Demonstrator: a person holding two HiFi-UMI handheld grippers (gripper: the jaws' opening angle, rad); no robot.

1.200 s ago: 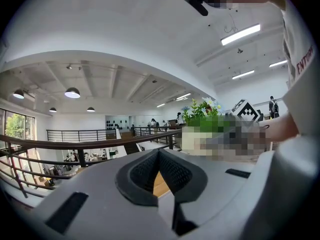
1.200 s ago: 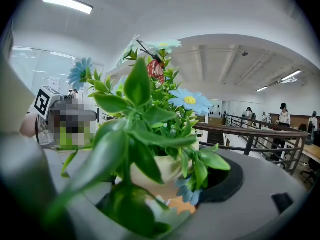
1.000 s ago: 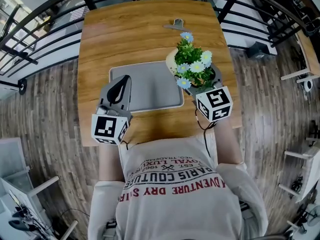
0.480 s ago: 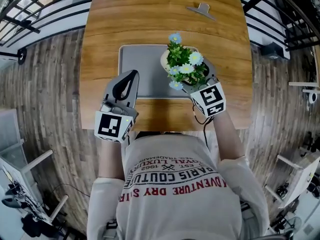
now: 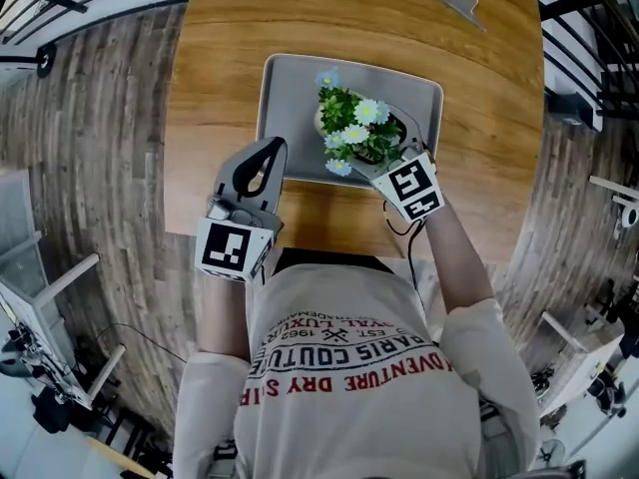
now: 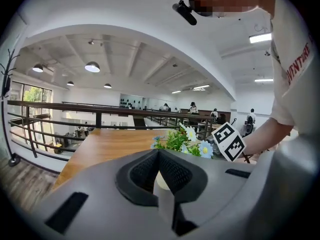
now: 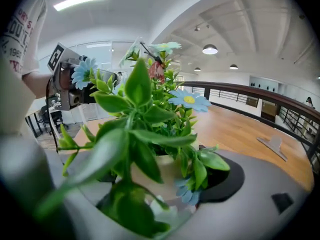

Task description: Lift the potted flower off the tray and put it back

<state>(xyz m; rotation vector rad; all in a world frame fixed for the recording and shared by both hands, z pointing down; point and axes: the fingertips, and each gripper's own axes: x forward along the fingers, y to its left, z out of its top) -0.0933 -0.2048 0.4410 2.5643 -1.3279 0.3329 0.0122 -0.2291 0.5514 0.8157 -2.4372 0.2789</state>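
While our right gripper pinches the pot by its sides to keep it upright over the tray, our left gripper hangs pressed together and empty at the tray's near edge; leaves and that right gripper hide whether the base touches the tray

Your potted flower has green leaves, white and pale blue blooms with yellow centres, and a cream pot. The tray is plain grey. The table is warm brown wood with streaky grain. Your left hand-held gripper and right hand-held gripper are grey with black pads, and their cubes carry black-and-white square markers. The floor is grey-brown planks.
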